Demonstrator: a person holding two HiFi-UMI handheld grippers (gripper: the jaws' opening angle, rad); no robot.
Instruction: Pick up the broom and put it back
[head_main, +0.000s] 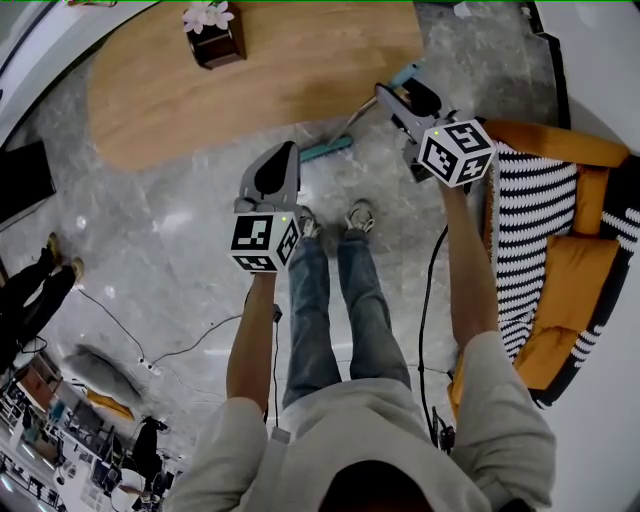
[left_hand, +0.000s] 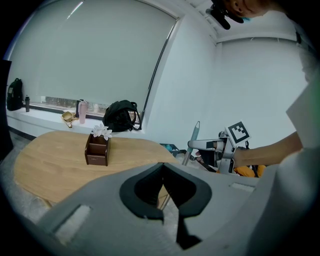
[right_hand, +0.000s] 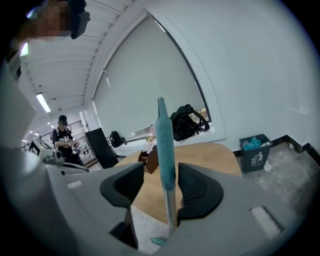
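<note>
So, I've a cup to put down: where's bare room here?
The wooden table is bare on both sides of the flower box, widest toward the broom. The floor is crowded round the feet, with cables beside them.

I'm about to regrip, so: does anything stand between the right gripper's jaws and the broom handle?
Nothing visible does. The broom handle stands upright between the right gripper's open jaws, with no other thing there.

There are two grippers, the left gripper (head_main: 288, 150) and the right gripper (right_hand: 160, 187). One broom (right_hand: 165, 145) stands between the right gripper's jaws. Ahead of it are one table (right_hand: 210, 155), one box (left_hand: 97, 150) and one bag (right_hand: 186, 122). One bin (right_hand: 254, 152) sits to its right.
</note>
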